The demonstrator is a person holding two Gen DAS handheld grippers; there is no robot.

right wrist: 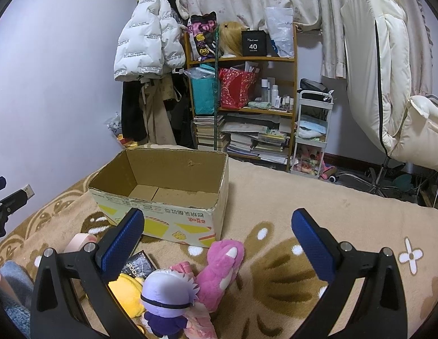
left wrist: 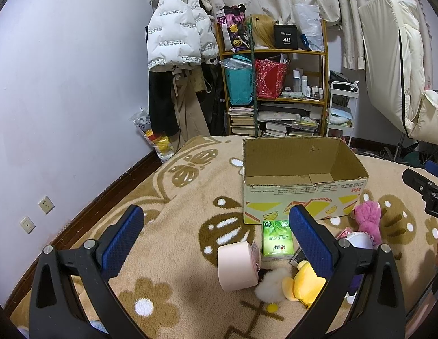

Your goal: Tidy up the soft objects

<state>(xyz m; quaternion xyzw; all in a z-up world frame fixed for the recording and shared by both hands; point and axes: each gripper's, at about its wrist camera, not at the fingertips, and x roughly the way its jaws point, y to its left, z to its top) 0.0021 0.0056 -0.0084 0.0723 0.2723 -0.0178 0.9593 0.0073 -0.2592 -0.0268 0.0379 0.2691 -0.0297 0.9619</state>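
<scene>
Both the left gripper and the right gripper hover with jaws wide apart and empty, while the pink plush lies just before the empty cardboard box, so a careless grasp may snag the blanket.

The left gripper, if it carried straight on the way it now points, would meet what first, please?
Probably the pink roll or the green tissue pack on the blanket, both lying between the open left gripper's fingers; depth is unclear. The cardboard box stands farther on.
</scene>
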